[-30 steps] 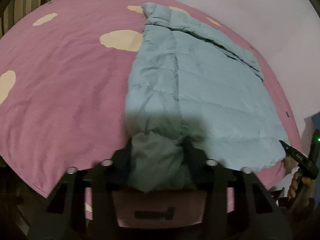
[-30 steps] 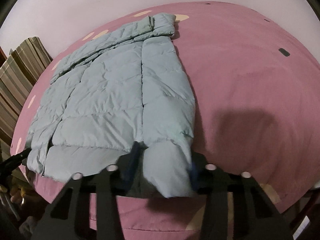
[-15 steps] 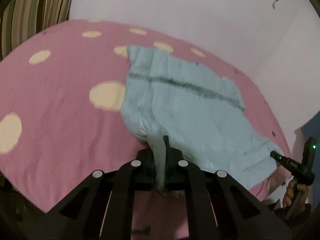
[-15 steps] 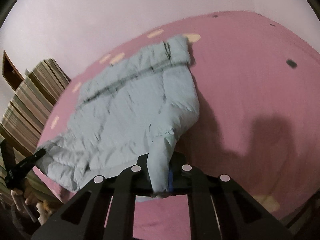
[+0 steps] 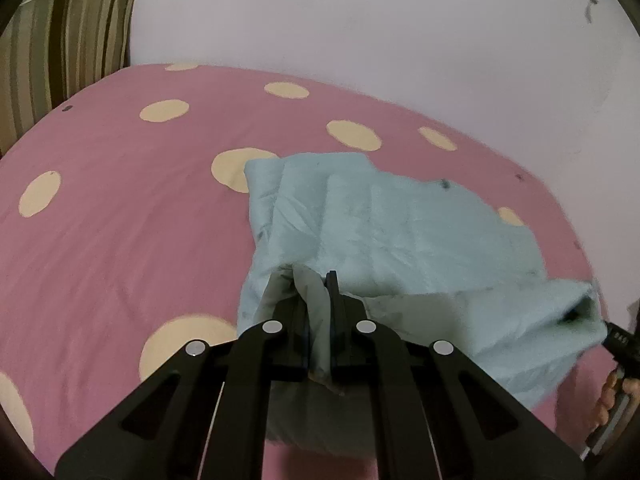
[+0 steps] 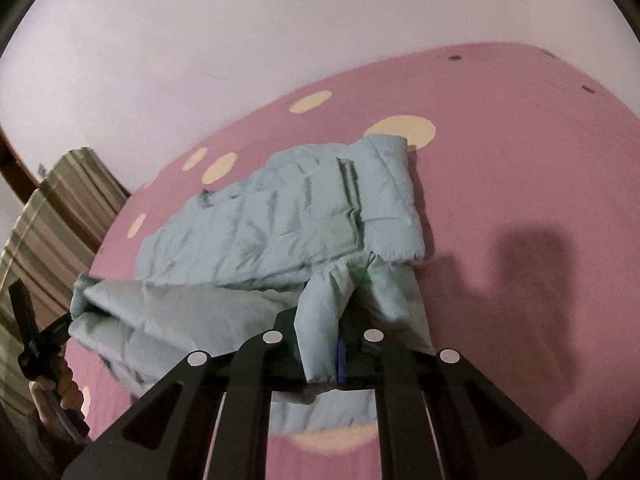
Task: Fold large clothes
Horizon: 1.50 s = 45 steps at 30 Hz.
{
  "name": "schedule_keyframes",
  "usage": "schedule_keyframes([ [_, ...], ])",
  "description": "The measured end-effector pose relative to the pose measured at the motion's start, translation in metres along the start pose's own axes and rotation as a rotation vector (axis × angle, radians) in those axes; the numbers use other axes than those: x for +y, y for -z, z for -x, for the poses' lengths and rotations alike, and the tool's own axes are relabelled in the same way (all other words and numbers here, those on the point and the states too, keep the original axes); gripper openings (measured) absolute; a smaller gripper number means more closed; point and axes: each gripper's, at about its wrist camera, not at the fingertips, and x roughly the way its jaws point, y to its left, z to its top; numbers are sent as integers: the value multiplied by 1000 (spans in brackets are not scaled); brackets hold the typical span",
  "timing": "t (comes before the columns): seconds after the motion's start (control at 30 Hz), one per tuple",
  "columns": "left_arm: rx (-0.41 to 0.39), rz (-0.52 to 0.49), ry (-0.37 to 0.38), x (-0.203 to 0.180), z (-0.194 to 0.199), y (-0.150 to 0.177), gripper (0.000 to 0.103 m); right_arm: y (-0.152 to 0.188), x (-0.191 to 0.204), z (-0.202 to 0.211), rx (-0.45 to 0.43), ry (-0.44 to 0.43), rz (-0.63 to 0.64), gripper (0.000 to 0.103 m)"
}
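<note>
The jacket (image 5: 400, 236), a pale blue quilted garment, lies on the bed (image 5: 120, 240), which is covered by a pink sheet with cream dots. Its far part rests flat on the sheet, toward the far edge of the bed; its near hem is raised off the sheet and doubled toward the far part. The left gripper (image 5: 318, 320) pinches one corner of the raised hem, with both fingers pressed against a fold of fabric. The right gripper (image 6: 324, 344) pinches the opposite corner of the hem in the same manner. In each wrist view the other gripper appears at the frame edge, at the far end of the lifted hem. The lifted fabric hides the sheet directly below it. A striped cushion (image 5: 60, 60) stands at the left far corner of the bed, against the pale wall (image 5: 360, 20). A dark shadow (image 6: 532, 276) falls on the sheet to the right of the jacket.
</note>
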Motion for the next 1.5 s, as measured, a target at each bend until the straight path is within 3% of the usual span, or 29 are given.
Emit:
schedule_keyframes([
  [0.13, 35, -36, -30, 2, -35, -6, 6, -12, -7, -36, 40, 28, -19, 9],
  [0.23, 46, -13, -10, 7, -44, -10, 11, -16, -11, -49, 58, 19, -39, 11],
  [0.37, 24, 33, 38, 17, -36, -17, 52, -21, -10, -39, 31, 9, -28, 19],
  [0.43, 12, 51, 49, 20, -30, -20, 59, -24, -11, -31, 9, 6, -24, 24],
  [0.5, -11, 51, 13, 21, -23, -22, 65, -26, -13, -22, -12, 2, -32, 29],
  [0.7, -32, 60, 0, 35, -5, -17, 68, -24, -21, 0, -58, 13, -47, 44],
  [1.0, -2, 72, 9, 61, 8, 10, 68, -19, -32, 20, -92, 38, -42, 47],
  [1.37, 43, -20, 58, 45, -20, -4, 68, -30, -17, -13, -48, 36, 69, 48],
  [1.5, 71, -46, 92, 40, -40, -18, 68, -40, -18, -30, -42, 23, 98, 57],
])
